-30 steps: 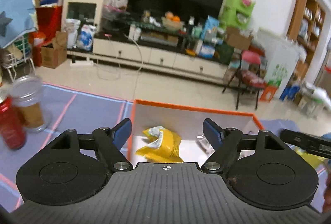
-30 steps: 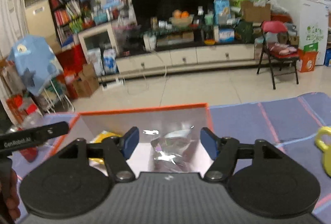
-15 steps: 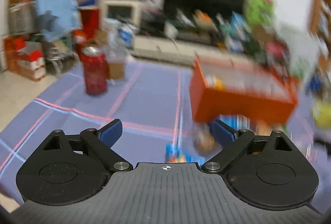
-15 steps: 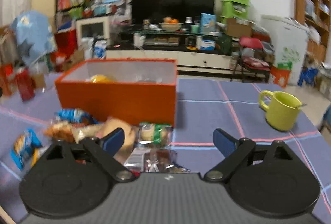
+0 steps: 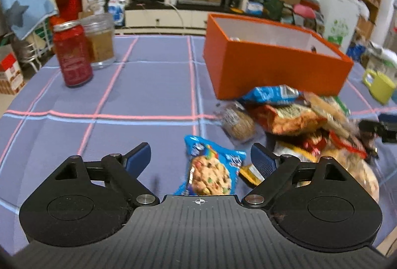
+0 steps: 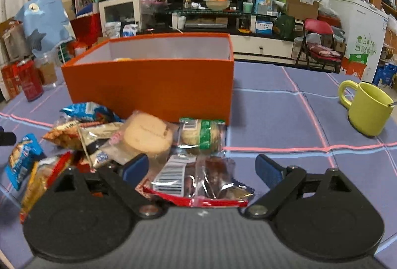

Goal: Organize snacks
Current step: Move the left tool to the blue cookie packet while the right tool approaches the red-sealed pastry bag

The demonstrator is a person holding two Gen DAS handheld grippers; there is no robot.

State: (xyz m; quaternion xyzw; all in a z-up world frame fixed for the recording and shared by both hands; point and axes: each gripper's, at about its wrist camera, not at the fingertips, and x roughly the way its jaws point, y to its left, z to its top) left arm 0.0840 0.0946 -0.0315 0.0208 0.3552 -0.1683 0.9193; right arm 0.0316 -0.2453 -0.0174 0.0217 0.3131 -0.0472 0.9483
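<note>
An orange box (image 5: 270,70) stands on the purple checked tablecloth; it also shows in the right wrist view (image 6: 153,85). A pile of snack packets lies in front of it. My left gripper (image 5: 200,157) is open, low over a blue cookie packet (image 5: 211,169) that lies between its fingers. My right gripper (image 6: 202,164) is open over a clear red-edged packet with a barcode (image 6: 198,179). A round pale cookie packet (image 6: 146,135) and a green-banded packet (image 6: 201,135) lie just beyond it.
A red can (image 5: 73,53) and a glass jar (image 5: 99,39) stand at the table's far left. A yellow-green mug (image 6: 367,107) stands at the right. The other gripper's tip (image 5: 379,130) shows at the right edge of the left wrist view.
Both grippers have pulled back from above the orange box and dropped low over the snack pile in front of it. Both stay open and empty.
</note>
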